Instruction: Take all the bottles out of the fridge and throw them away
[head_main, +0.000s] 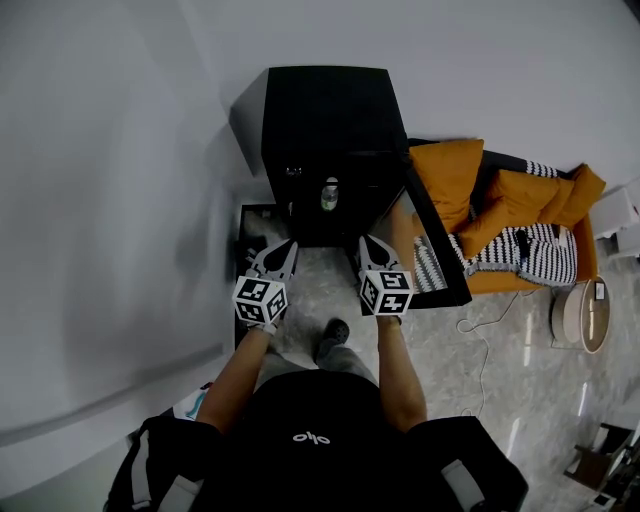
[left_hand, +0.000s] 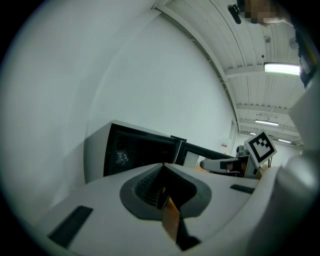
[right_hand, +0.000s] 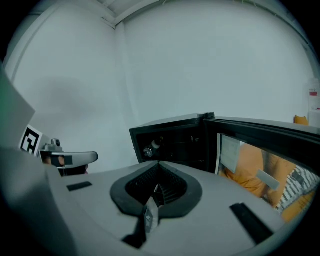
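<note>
I have the left gripper (head_main: 284, 246) and the right gripper (head_main: 368, 243) both closed tip to tip with nothing in either. They hang side by side above the pale marble floor (head_main: 320, 290), just short of the open front of the small black box-shaped fridge (head_main: 320, 100). Its glass-panelled black door (head_main: 438, 255) is swung out to the right, towards the orange sofa (head_main: 450, 170).

The one bottle I can make out is a small clear plastic bottle with a white cap and green label (head_main: 329, 193). It sits inside the fridge near the front edge of its shelf, left of middle from the right gripper's side. I cannot tell whether it stands upright or leans, nor whether others hide deeper in.

I judge it light, thin-walled and easy to dent, with smooth sides that may be damp and slippery from the cold. I would open the jaws wide and close across the body at the label band, where the wall is widest and least slick, not at the narrow cap. I'd squeeze only enough to stop it sliding as it clears the shelf edge
</note>
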